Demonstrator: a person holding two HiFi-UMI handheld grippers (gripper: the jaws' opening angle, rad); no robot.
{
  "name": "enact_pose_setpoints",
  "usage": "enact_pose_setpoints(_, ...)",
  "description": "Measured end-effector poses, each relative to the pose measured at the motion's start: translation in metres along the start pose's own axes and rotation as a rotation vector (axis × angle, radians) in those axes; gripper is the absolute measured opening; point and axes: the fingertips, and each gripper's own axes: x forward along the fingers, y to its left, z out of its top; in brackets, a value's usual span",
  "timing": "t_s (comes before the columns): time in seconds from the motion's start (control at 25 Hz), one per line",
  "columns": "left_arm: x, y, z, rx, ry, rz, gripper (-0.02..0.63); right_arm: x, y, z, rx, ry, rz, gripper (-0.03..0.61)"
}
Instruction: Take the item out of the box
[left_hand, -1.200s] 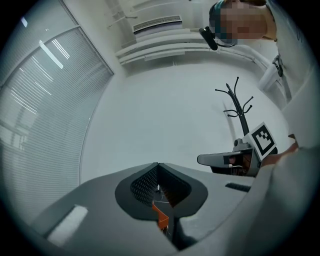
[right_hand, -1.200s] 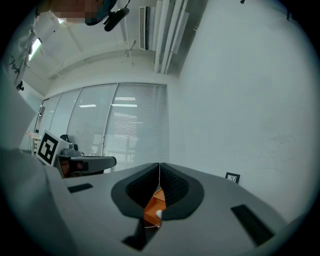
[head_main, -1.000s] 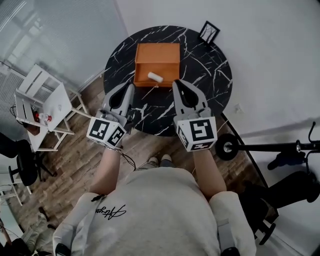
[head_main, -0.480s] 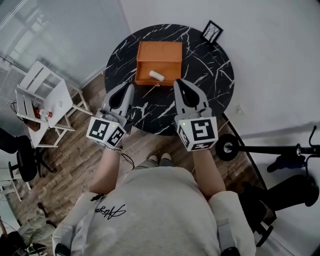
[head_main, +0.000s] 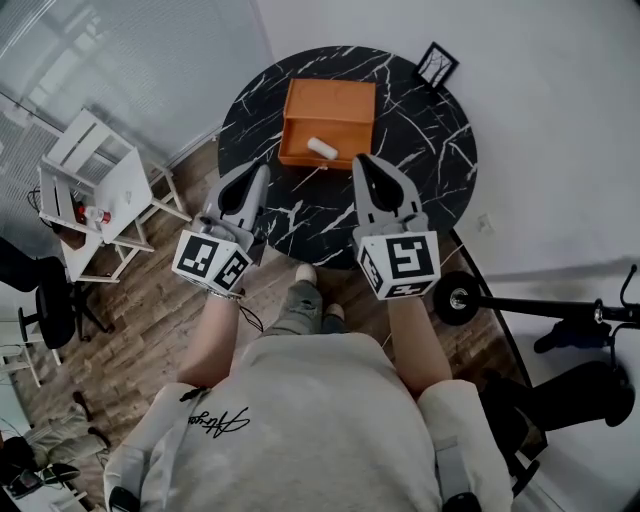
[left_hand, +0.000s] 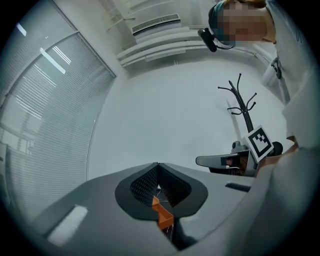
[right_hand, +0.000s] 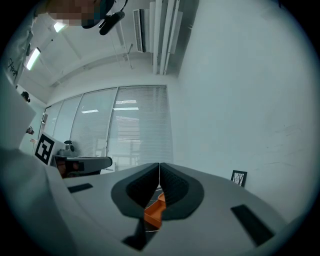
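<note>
An orange box (head_main: 331, 104) lies open on the round black marble table (head_main: 430, 150), with a small white cylinder (head_main: 322, 148) inside near its front wall. My left gripper (head_main: 262, 173) hangs shut over the table's near left edge, short of the box. On the other side, my right gripper (head_main: 361, 161) is also shut and empty, its tip just off the box's front right corner. In the left gripper view the jaws of the left gripper (left_hand: 158, 164) meet, and a sliver of the orange box (left_hand: 162, 216) shows below them. The right gripper (right_hand: 159, 164) shows the same, with the box (right_hand: 155, 210) beneath.
A small black picture frame (head_main: 437, 66) stands at the table's far right edge. A white stand (head_main: 95, 190) with small items is on the wooden floor at left. A scooter wheel (head_main: 458, 296) and bar lie at right. A coat stand (left_hand: 243, 107) rises by the wall.
The head view has shifted a little, so table and box sit further right in the picture. A leg has stepped forward below the grippers. Both grippers stay where they were, shut.
</note>
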Motion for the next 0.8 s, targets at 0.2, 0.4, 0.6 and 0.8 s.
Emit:
enact_pose_setpoints(0.2,0.006,0.002,0.0,0.006,-0.002,-0.017,0.002,0.008,0.002,0.0,0.001,-0.005,0.003,0.011)
enact_pose_setpoints(0.4,0.017,0.013,-0.003,-0.005,-0.007,-0.025,0.003,0.021,0.0,0.0,-0.012,-0.002,-0.005,0.011)
enact_pose_setpoints(0.6,0.031,0.024,-0.008,-0.017,-0.005,-0.046,0.002,0.037,-0.006,-0.002,-0.009,0.0,-0.018,0.011)
enact_pose_setpoints(0.8,0.047,0.037,-0.012,-0.023,-0.004,-0.065,0.002,0.056,-0.012,-0.005,-0.014,0.004,-0.031,0.011)
